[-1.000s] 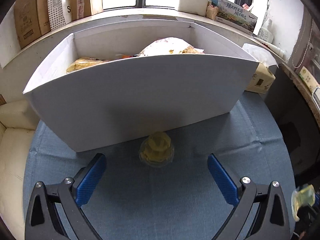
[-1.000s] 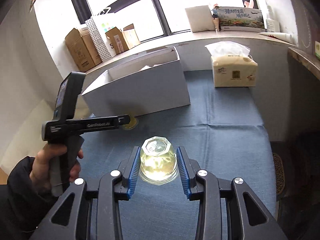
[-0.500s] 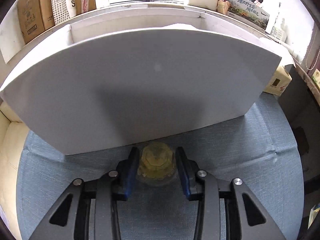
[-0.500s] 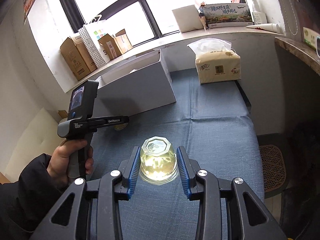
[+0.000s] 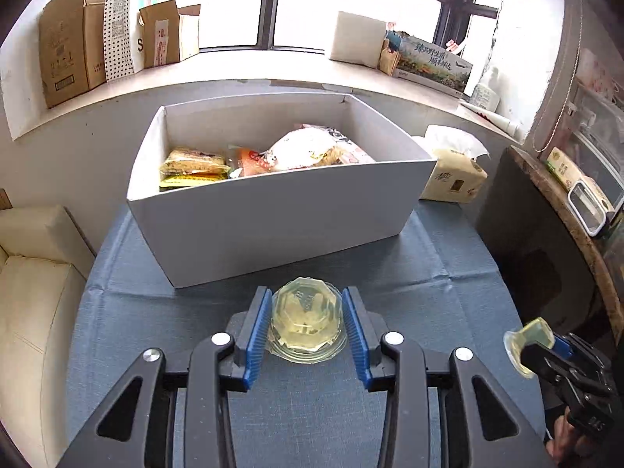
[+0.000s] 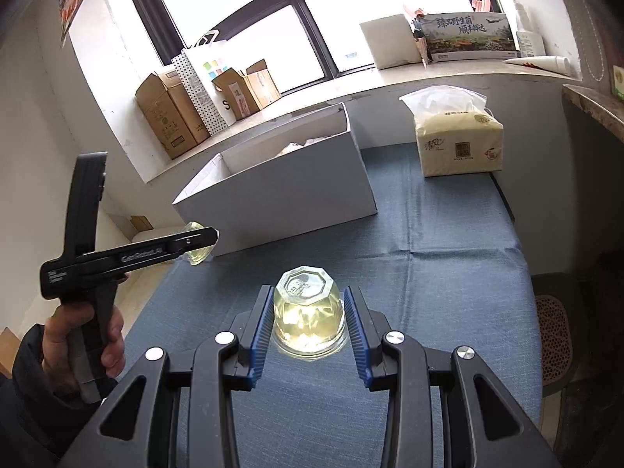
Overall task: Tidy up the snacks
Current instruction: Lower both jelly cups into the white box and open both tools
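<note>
The left hand-held gripper (image 5: 306,325) is clamped on a jelly cup (image 5: 307,319), its blue pads pressed against the cup's sides, and holds it above the blue cloth of the counter (image 5: 448,273), just short of the near wall of the white cardboard box (image 5: 273,214). The right hand-held gripper (image 6: 308,325) is likewise clamped on a second jelly cup (image 6: 308,312), held over the middle of the counter, well apart from the box. Both cups are upside down, faceted base up and sealed rim down. The box sits toward the far edge of the counter and already holds several snack packets (image 5: 249,158), which lie mostly in its middle and left. The step in hand looks like carrying each cup over the box wall. To do it well, each cup should rise clear above the near rim before moving forward, then come down into free space beside the packets, and the pads should part only once it sits low inside. A tissue pack (image 6: 458,144) stands at the far right corner.
</note>
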`<state>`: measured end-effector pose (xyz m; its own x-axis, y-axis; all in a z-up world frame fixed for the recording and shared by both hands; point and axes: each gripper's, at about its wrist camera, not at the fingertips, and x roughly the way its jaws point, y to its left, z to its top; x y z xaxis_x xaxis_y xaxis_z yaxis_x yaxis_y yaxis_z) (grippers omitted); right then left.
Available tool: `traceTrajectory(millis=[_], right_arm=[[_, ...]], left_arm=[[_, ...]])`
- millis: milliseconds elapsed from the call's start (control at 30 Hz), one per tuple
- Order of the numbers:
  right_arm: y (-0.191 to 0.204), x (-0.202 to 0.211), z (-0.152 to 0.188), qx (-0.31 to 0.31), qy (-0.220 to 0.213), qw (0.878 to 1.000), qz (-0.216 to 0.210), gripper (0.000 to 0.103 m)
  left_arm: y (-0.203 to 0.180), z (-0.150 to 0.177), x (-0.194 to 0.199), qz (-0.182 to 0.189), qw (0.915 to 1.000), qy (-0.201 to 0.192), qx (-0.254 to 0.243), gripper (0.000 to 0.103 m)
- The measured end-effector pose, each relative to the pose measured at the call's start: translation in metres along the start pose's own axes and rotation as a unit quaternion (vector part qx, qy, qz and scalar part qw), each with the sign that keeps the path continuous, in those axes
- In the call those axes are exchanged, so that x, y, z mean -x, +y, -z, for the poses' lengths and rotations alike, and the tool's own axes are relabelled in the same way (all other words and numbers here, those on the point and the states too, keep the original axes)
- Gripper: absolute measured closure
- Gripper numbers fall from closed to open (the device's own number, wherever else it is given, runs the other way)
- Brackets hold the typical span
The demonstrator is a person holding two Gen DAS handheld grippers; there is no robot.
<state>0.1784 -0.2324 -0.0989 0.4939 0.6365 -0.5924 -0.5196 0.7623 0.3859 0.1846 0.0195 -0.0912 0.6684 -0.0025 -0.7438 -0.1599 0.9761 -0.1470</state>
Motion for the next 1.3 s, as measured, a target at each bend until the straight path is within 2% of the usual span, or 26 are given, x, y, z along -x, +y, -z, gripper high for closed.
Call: traceTrajectory(millis=[167, 367, 567, 733, 867, 900, 933, 967, 1000, 1033, 1067, 1167, 1300], right_arm=[[0.023, -0.013, -0.021, 0.019, -0.008, 1.000, -0.015, 0.063], [0.051, -0.032, -0.070, 0.055, -0.021, 0.998, -0.026, 0.063], [0.067, -0.068, -0.136, 0.083, -0.022, 0.996, -0.020, 0.063], [0.061, -0.111, -0.188, 0.074, -0.005, 0.997, 0.007, 0.063], [0.050, -0.143, -0.217, 0.060, 0.011, 0.998, 0.023, 0.063], [0.046, -0.150, -0.222, 0.057, 0.015, 0.998, 0.026, 0.063], [0.044, -0.156, -0.227, 0.053, 0.014, 0.998, 0.032, 0.063], [0.042, -0.161, -0.231, 0.050, 0.011, 0.998, 0.039, 0.058], [0.039, -0.166, -0.234, 0.048, 0.013, 0.998, 0.046, 0.048], [0.036, -0.172, -0.236, 0.042, 0.020, 0.997, 0.063, 0.016], [0.031, -0.173, -0.236, 0.029, 0.020, 0.996, 0.078, 0.005], [0.022, -0.165, -0.234, 0.005, 0.005, 0.998, 0.056, 0.005], [0.019, -0.156, -0.230, -0.007, 0.008, 0.998, 0.070, 0.005]], left_arm=[[0.019, -0.011, 0.042, 0.007, 0.9996, -0.026, -0.004, 0.061], [0.043, -0.054, 0.066, 0.020, 0.9977, -0.064, -0.005, 0.061], [0.060, -0.108, 0.045, 0.026, 0.9968, -0.075, -0.008, 0.061], [0.070, -0.147, 0.007, 0.019, 0.9975, -0.068, -0.005, 0.061], [0.077, -0.170, -0.023, 0.008, 0.9977, -0.067, -0.010, 0.061], [0.078, -0.174, -0.029, 0.006, 0.9975, -0.069, -0.013, 0.060], [0.078, -0.179, -0.034, 0.007, 0.9976, -0.068, -0.016, 0.052], [0.077, -0.181, -0.038, 0.005, 0.9975, -0.068, -0.021, 0.043], [0.076, -0.183, -0.041, -0.005, 0.9971, -0.070, -0.029, 0.011], [0.075, -0.183, -0.042, -0.016, 0.9963, -0.076, -0.036, 0.000], [0.074, -0.181, -0.041, -0.020, 0.9954, -0.083, -0.043, 0.000], [0.072, -0.173, -0.034, -0.012, 0.9950, -0.084, -0.052, 0.000], [0.067, -0.161, -0.016, -0.019, 0.9932, -0.096, -0.064, 0.000]])
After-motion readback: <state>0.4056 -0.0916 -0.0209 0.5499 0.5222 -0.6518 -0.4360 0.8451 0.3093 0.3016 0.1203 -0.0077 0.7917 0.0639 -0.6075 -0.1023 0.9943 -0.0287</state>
